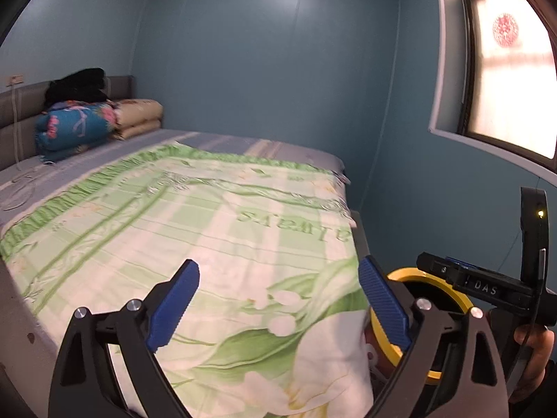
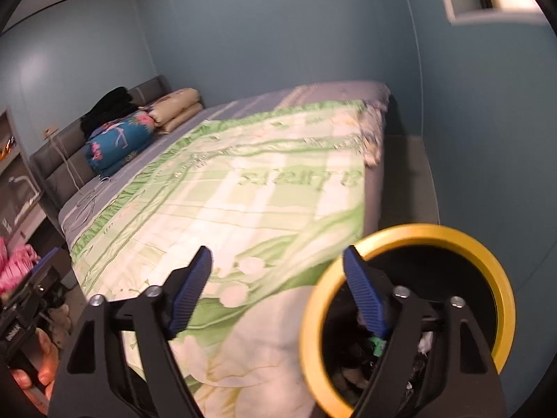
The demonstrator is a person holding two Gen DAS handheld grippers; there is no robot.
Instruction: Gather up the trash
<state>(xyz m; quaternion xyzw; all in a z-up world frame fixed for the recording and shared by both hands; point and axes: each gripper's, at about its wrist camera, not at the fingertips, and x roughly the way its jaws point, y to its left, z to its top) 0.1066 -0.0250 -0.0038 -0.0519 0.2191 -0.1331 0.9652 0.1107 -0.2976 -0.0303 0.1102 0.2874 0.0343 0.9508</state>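
We hold both grippers, left gripper (image 1: 278,299) and right gripper (image 2: 278,289), fingers apart and empty, beside the yellow-rimmed black trash bin (image 2: 501,299), which stands by the bed (image 2: 243,191) within easy reach.

Both wrist views look low along the bed's green-and-white floral quilt (image 1: 222,244) (image 2: 243,202) toward the headboard. Shared: quilt, yellow-rimmed black bin (image 1: 435,376) (image 2: 501,278), close right.

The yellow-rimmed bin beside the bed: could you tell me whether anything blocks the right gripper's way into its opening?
Nothing visible does. The right gripper is empty with jaws apart, and the yellow-rimmed bin gapes just beside it, past the green floral bedspread.
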